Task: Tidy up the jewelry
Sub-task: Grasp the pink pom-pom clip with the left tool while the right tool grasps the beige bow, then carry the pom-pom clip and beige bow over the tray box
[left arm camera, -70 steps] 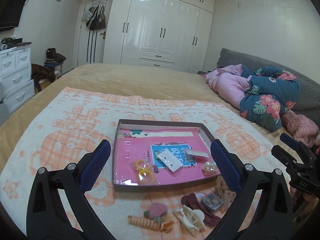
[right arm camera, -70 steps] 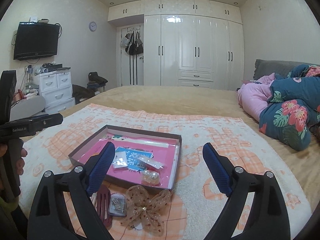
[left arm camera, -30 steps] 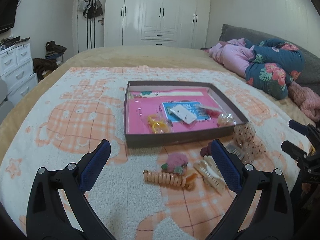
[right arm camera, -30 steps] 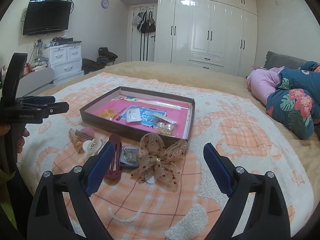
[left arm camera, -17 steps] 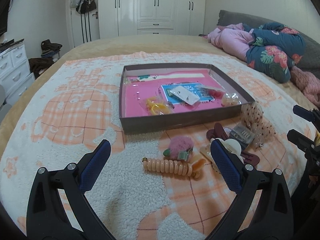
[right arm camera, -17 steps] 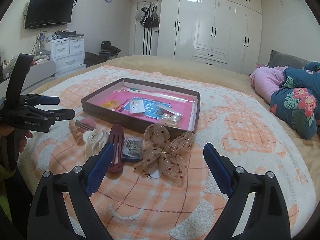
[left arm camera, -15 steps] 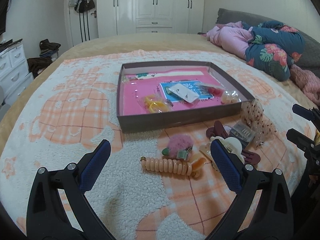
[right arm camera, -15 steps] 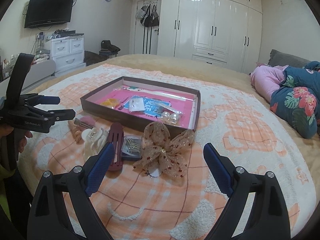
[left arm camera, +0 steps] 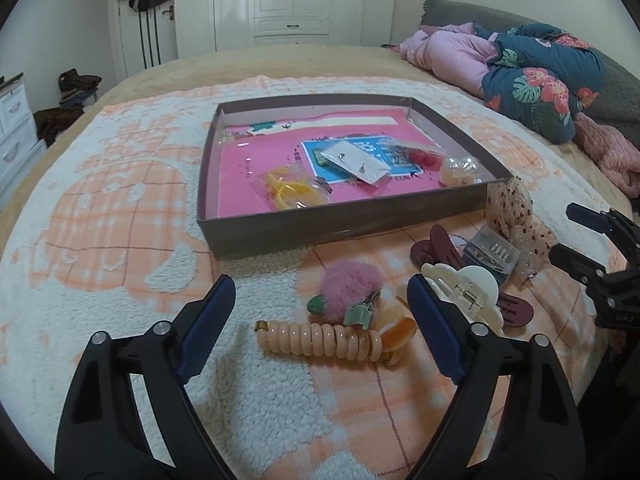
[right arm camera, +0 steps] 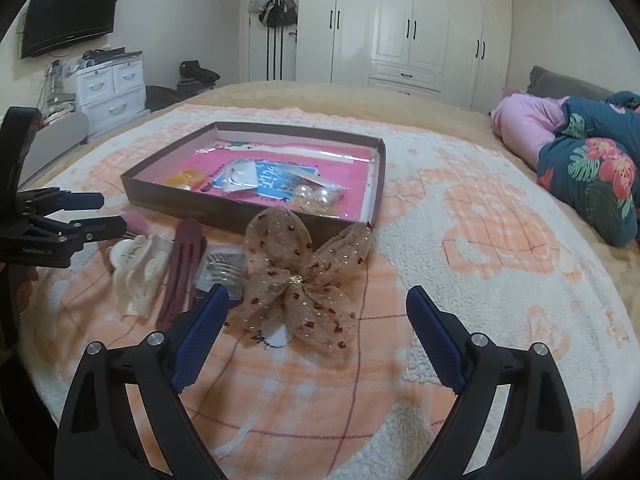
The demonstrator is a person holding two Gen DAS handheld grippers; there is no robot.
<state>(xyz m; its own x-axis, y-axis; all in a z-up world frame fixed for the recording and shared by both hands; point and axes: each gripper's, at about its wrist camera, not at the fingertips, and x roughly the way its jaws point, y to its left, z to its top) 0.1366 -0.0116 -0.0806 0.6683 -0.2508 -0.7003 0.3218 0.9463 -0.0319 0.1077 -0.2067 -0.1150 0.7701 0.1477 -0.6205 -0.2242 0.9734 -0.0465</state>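
A shallow brown box (left arm camera: 320, 228) with a pink floor holds yellow rings, pearls and carded earrings. In front of it on the blanket lie a peach coil hair tie (left arm camera: 320, 338), a pink pompom clip (left arm camera: 352, 284), a cream claw clip (left arm camera: 464, 292), a maroon clip (left arm camera: 436, 244) and a small clear pin box (left arm camera: 490, 254). My left gripper (left arm camera: 320, 292) hovers over the coil tie and pompom; its jaws are closing and the pads touch nothing. My right gripper (right arm camera: 318, 296) stands open just above the spotted tulle bow (right arm camera: 304, 276), with nothing gripped.
Each gripper shows at the edge of the other's view: the right gripper (left arm camera: 562, 232), the left gripper (right arm camera: 112, 211). Pink and floral bedding (left arm camera: 532, 76) is piled at the right. Wardrobes (right arm camera: 404, 24) stand beyond the bed, white drawers (right arm camera: 116, 88) at the left.
Both grippers have sunk and moved closer to the loose hair pieces in front of the box. The left jaws have narrowed; the right jaws look much the same.
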